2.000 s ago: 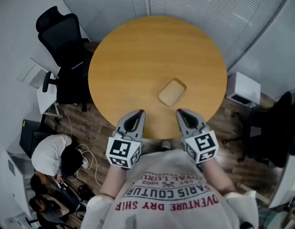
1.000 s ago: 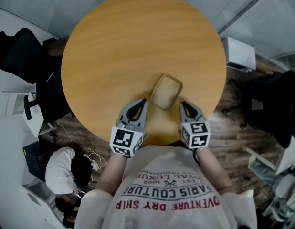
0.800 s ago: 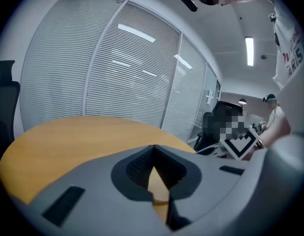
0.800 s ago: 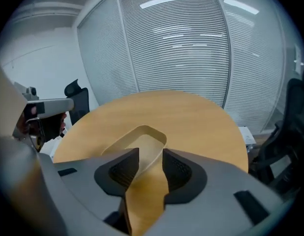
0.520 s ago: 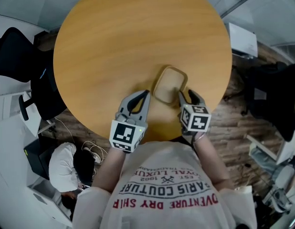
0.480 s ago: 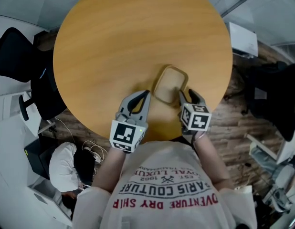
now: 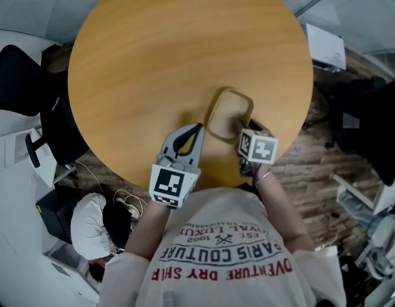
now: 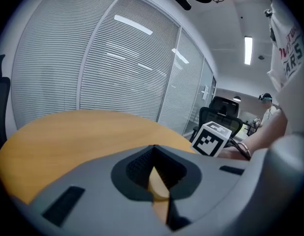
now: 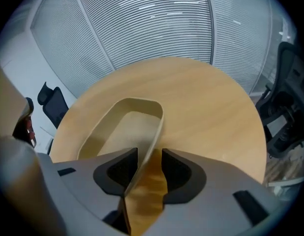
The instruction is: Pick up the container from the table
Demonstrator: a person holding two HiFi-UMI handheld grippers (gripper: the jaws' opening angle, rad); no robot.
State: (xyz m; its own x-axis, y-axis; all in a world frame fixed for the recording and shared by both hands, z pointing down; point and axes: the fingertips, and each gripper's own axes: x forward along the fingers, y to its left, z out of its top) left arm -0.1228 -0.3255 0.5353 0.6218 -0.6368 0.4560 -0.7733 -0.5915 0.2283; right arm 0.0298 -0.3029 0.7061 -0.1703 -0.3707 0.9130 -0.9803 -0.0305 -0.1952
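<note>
- Right gripper (image 9: 150, 157), fingers (image 9: 115, 171) spread, straddles the near wall of the beige container (image 7: 228, 110) on the round worktop's (image 7: 159, 50) near right part.
- Left gripper (image 7: 196, 128), fingers closed and empty, hovers just left.

The person wears a pale short-sleeved T-shirt (image 7: 204, 235) printed across the chest with red and dark block lettering (image 7: 229, 272), and what looks like a thin band (image 7: 262, 176) circles the right wrist. The left gripper (image 7: 194, 132) and the right gripper (image 9: 149, 156) have smooth grey moulded shells, with black ribbed pads (image 9: 179, 173) lining the jaws. Each carries a white box faced with black square markers, the left cube (image 7: 172, 185) and the right cube (image 7: 257, 148).
</note>
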